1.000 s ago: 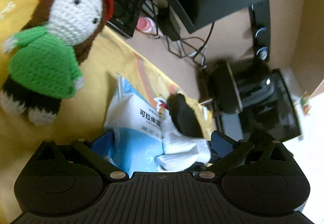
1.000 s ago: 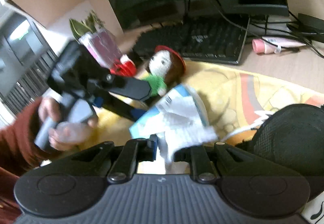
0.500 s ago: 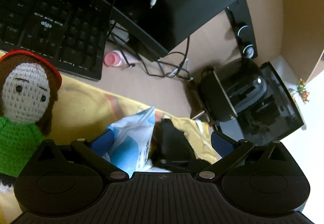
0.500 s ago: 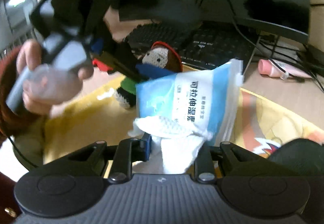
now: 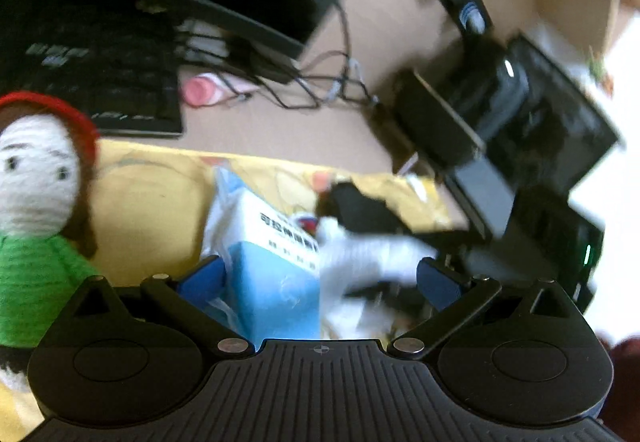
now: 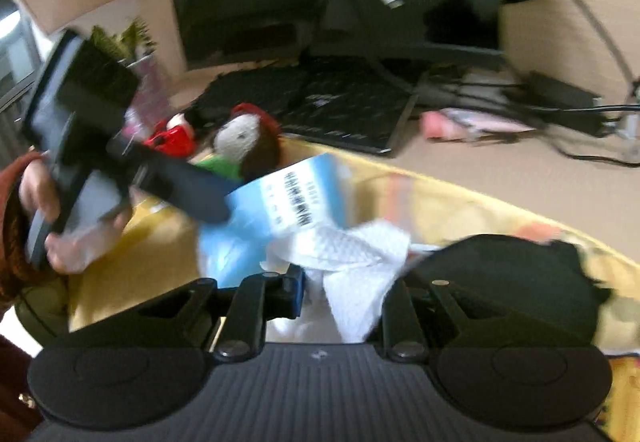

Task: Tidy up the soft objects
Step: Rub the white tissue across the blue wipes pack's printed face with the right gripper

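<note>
A blue tissue pack (image 6: 256, 218) lies on the yellow cloth (image 6: 460, 202), a white tissue (image 6: 356, 258) drawn out of its near end. The right gripper (image 6: 344, 294) is narrowing its jaws on that tissue, which sits pinched between them. The left gripper (image 5: 316, 274) stands wide, the pack between its blue pads; contact is too blurred to tell. A crocheted doll (image 5: 36, 202) sits left, the keyboard (image 6: 332, 102) beyond.
</note>
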The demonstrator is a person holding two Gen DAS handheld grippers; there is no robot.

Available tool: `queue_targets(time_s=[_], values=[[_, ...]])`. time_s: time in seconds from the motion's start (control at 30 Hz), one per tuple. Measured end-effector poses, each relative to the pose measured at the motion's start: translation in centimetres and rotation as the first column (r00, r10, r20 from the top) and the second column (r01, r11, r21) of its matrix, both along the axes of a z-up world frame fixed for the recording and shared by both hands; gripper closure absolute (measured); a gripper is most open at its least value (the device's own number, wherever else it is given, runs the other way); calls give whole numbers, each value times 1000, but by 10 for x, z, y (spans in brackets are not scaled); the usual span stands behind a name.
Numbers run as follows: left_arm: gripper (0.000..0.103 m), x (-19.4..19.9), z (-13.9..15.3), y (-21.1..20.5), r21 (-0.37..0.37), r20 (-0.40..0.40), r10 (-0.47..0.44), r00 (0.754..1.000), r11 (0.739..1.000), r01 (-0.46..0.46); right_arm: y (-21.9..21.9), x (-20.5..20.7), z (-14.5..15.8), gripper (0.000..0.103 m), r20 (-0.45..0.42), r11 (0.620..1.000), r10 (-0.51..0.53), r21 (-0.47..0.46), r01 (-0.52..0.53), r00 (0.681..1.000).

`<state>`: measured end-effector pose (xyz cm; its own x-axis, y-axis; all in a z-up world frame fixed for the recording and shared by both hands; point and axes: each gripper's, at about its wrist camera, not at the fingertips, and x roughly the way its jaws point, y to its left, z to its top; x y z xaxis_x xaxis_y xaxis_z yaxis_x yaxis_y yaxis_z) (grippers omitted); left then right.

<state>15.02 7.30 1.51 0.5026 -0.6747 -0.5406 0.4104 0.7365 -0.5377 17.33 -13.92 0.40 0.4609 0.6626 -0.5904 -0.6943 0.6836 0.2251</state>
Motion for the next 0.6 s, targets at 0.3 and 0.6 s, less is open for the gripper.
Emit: queue_targets(time_s=[0.3,0.6], values=[[0,-9,5,4,57,4,14,1000,998,-14,-5,11,8,82,-7,999,-19,40,19,1000],[0,-27,-2,2,221,-96,212,973,957,-187,-17,25,24,82,50,992,-63,113,57,997]])
